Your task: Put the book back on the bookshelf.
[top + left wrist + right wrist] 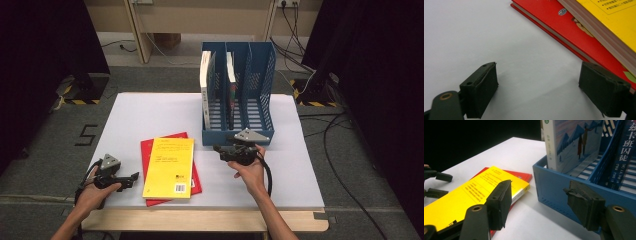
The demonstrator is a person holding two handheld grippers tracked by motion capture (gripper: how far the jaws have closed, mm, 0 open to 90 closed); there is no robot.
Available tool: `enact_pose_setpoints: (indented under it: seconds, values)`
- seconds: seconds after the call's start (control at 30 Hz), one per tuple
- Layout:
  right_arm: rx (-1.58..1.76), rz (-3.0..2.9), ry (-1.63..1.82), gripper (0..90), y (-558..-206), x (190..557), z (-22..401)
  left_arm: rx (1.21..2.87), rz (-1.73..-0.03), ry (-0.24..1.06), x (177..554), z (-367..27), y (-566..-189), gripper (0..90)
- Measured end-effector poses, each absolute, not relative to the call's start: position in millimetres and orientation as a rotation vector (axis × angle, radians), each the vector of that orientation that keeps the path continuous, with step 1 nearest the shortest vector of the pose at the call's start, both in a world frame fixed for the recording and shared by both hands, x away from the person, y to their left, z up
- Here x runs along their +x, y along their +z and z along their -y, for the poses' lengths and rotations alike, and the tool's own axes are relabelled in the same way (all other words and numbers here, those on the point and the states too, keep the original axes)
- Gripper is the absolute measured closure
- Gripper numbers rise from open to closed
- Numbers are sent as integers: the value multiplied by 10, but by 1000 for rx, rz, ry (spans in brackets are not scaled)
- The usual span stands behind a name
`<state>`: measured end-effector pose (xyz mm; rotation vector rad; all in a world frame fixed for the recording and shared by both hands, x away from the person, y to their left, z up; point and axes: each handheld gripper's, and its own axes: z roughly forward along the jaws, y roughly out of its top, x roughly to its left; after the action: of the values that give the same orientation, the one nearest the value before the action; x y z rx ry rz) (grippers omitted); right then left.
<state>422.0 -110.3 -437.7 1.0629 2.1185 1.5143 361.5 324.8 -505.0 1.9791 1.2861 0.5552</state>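
Two books stacked flat on tabletop (pixel 135 112), yellow book (pixel 169 167) atop red book (pixel 148 150), likely awaiting filing in blue rack (pixel 238 135); left gripper (pixel 131 178) jaws wide, empty, beside stack; right gripper (pixel 218 150) jaws wide, empty, near rack front

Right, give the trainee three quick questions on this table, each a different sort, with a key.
1. True or false: the yellow book lies on top of the red book.
2. How many books stand in the blue file rack? A) none B) two C) four
3. Fill in: the right tongs are open and hold ____.

Key: 1 true. 2 B: a white-spined book in the left slot, a dark book in the middle. 3 nothing; the left tongs are also open, over bare table.
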Motion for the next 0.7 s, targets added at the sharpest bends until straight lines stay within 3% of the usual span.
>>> enact_pose_setpoints:
  seconds: [0.7]
  values:
    - [1068, -2163, 1520, 350, -4500, 4111, 1029, 1979, -1287, 558, 3614, -3247, -5050, 143]
